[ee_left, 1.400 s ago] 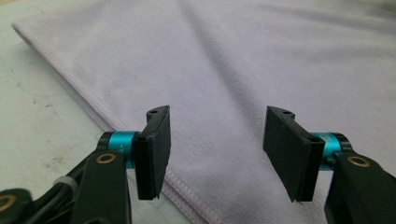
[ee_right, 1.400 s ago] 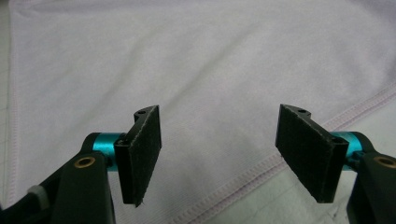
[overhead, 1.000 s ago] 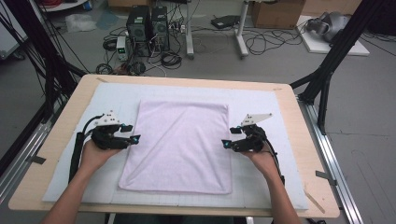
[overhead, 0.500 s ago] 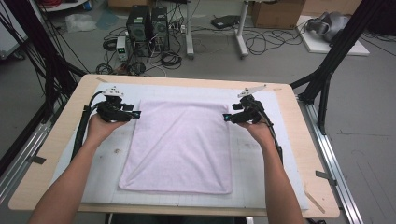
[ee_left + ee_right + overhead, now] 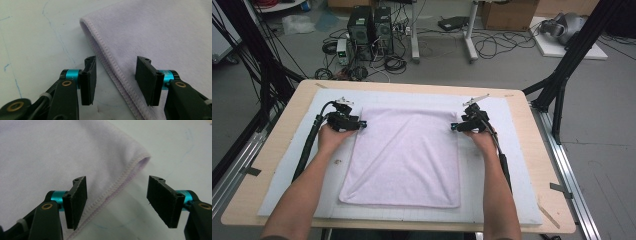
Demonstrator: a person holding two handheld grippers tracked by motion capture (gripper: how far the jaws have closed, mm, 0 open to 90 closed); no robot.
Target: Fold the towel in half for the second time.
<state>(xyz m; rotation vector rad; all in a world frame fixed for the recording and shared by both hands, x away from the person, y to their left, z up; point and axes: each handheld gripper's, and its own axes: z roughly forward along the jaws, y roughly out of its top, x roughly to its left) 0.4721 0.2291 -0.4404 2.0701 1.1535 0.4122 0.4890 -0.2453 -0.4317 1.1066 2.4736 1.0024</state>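
Both grippers (image 5: 362,123) (image 5: 454,127) astride towel (image 5: 407,155) corners

Left tool (image 5: 362,124) and right tool (image 5: 454,127) flank the towel (image 5: 404,155) – at its far corners

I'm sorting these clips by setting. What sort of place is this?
Most likely a lab or workshop set up for recording, not a home: computer towers and loose cables sit on a bare grey floor, and a black frame stands around the wooden table.
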